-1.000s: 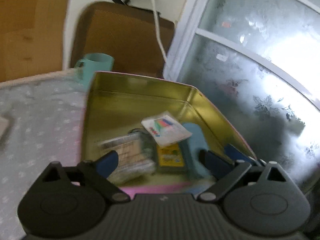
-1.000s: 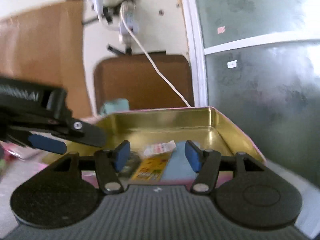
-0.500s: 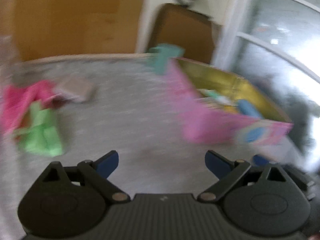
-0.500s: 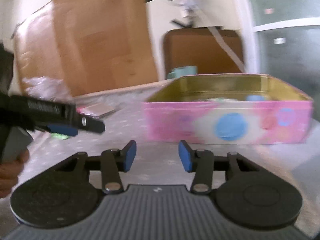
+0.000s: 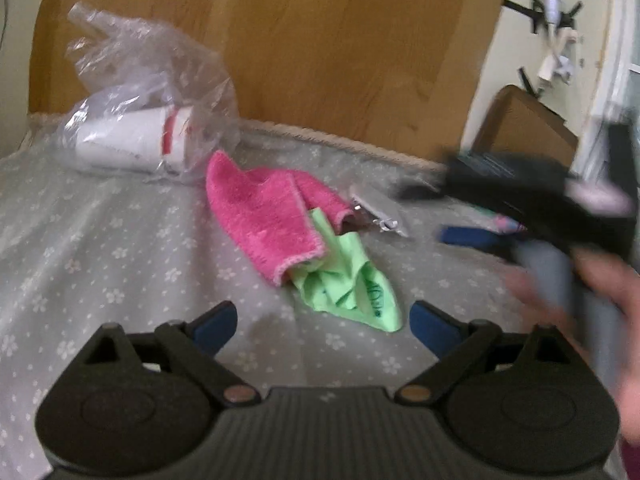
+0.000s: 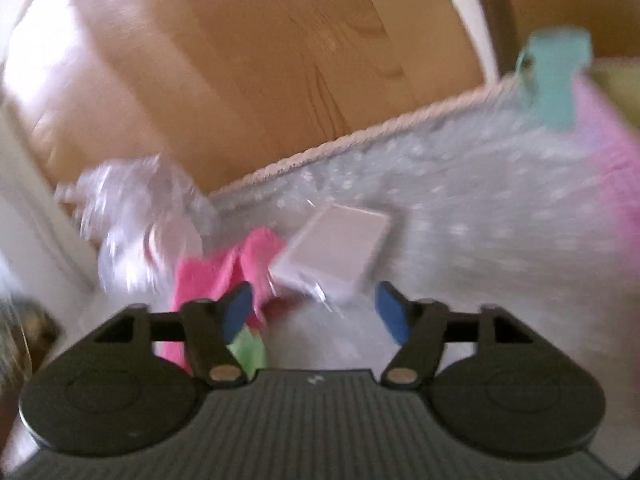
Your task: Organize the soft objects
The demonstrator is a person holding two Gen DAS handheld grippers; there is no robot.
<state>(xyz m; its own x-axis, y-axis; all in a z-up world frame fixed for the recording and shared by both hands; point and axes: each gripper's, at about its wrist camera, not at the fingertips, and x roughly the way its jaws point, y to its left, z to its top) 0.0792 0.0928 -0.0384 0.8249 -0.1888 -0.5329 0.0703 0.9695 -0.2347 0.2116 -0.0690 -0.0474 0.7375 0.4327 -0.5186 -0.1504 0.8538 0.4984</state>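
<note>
A pink towel [image 5: 264, 216] lies crumpled on the flowered grey cloth, partly over a light green cloth [image 5: 348, 288]. My left gripper [image 5: 324, 324] is open just short of the green cloth, with nothing between its pads. In the right wrist view the pink towel [image 6: 212, 276] and the green cloth [image 6: 248, 350] sit by the left finger. My right gripper [image 6: 314, 312] is opening, with no object held, and a flat pale packet [image 6: 340, 248] lies just ahead of it. A blurred hand [image 5: 580, 300] holds this gripper at the right of the left wrist view.
A clear plastic bag with white paper cups [image 5: 140, 136] lies behind the towel. A small silvery packet [image 5: 376, 212] sits by the towel's right end. A teal mug [image 6: 556, 76] and the pink tin [image 6: 612, 152] stand at the far right. A wooden board rises behind the table.
Both views have swung left, away from the open tin and onto the cloths and the plastic bag. The right gripper's jaws narrowed, then spread wider. The left jaws stayed wide.
</note>
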